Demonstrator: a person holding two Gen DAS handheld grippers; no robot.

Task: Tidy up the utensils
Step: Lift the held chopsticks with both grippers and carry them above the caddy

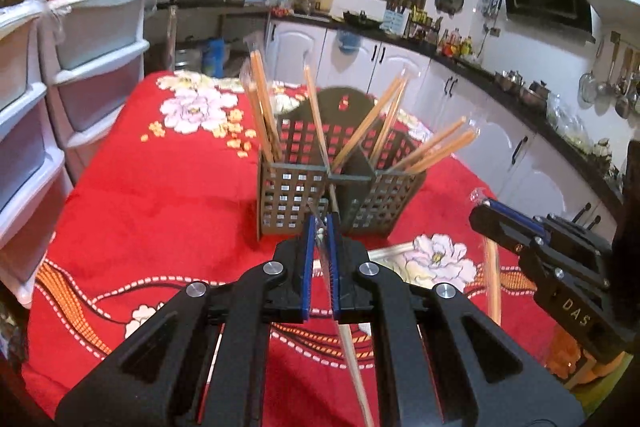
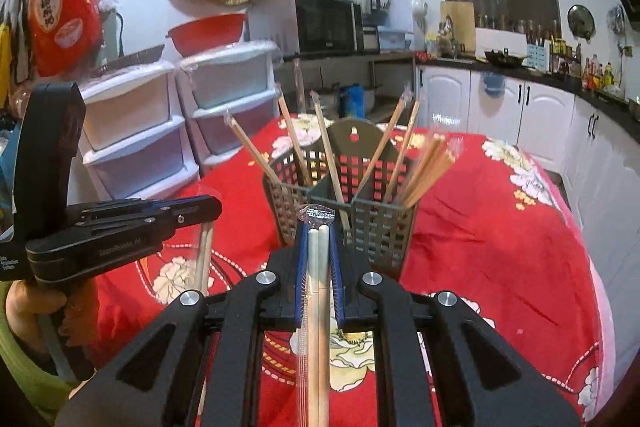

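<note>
On the red cloth (image 1: 160, 203) the caddy (image 1: 336, 183) already holds several wrapped chopstick pairs (image 1: 262, 107) — two remain, one clenched in the left gripper (image 1: 320, 223), one in the right gripper (image 2: 319, 227).

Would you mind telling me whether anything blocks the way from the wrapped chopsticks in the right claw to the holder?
Nothing visible does. The wrapped chopsticks in the right claw sit just before the holder, whose compartments already contain other leaning chopsticks.
</note>
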